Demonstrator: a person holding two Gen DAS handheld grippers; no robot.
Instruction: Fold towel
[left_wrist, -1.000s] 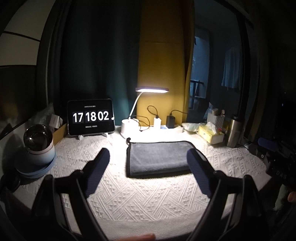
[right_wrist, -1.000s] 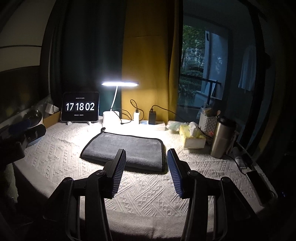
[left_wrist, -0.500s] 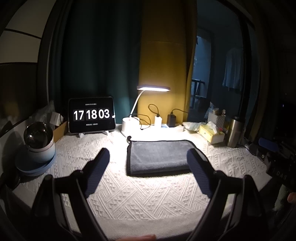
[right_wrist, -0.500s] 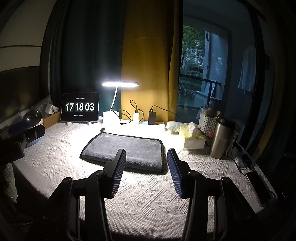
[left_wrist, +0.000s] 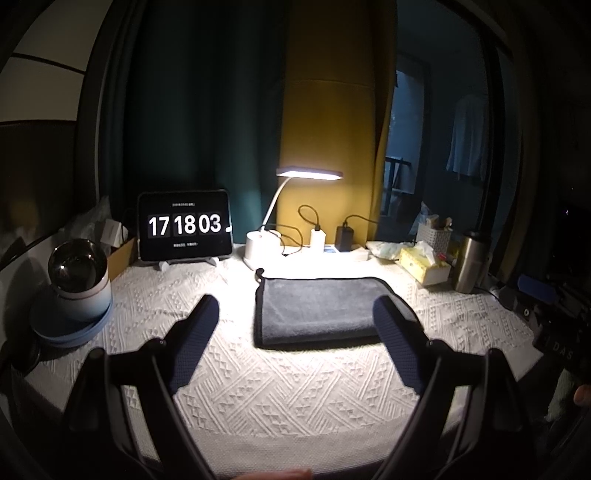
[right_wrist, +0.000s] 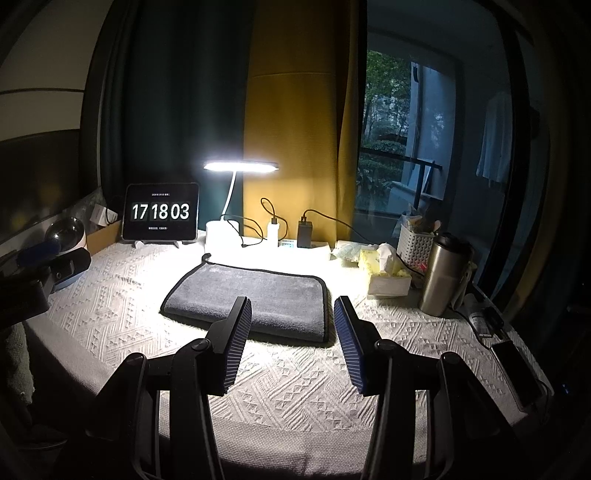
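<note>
In the left wrist view the left gripper (left_wrist: 295, 325) hangs above the near part of the patterned tablecloth (left_wrist: 288, 387), its jaws spread wide and holding nothing, and the grey towel (left_wrist: 325, 310) shows in the centre of the frame between the two fingers, lying flat as a neat rectangle with a small loop at its upper left corner (it looks already doubled, to judge from the thick near edge). It lies in the pool of light under the desk lamp (left_wrist: 309, 173), in the middle of the frame above it, probably so that its edges stay visible in the dark room. The tablet clock (left_wrist: 184, 226) stands at middle left, and a steel bowl (left_wrist: 75, 271) sits at the left edge, well apart from the towel. In the right wrist view the right gripper (right_wrist: 293, 325) is also empty, its jaws parted at a moderate width and aimed at the towel (right_wrist: 247, 299), whose near right part shows between the fingers at centre frame. A tissue box (right_wrist: 388, 273) and a steel flask (right_wrist: 441, 275) stand at middle right, clear of the cloth. Neither gripper touches the towel; both seem held back, ready for a possible further fold.
</note>
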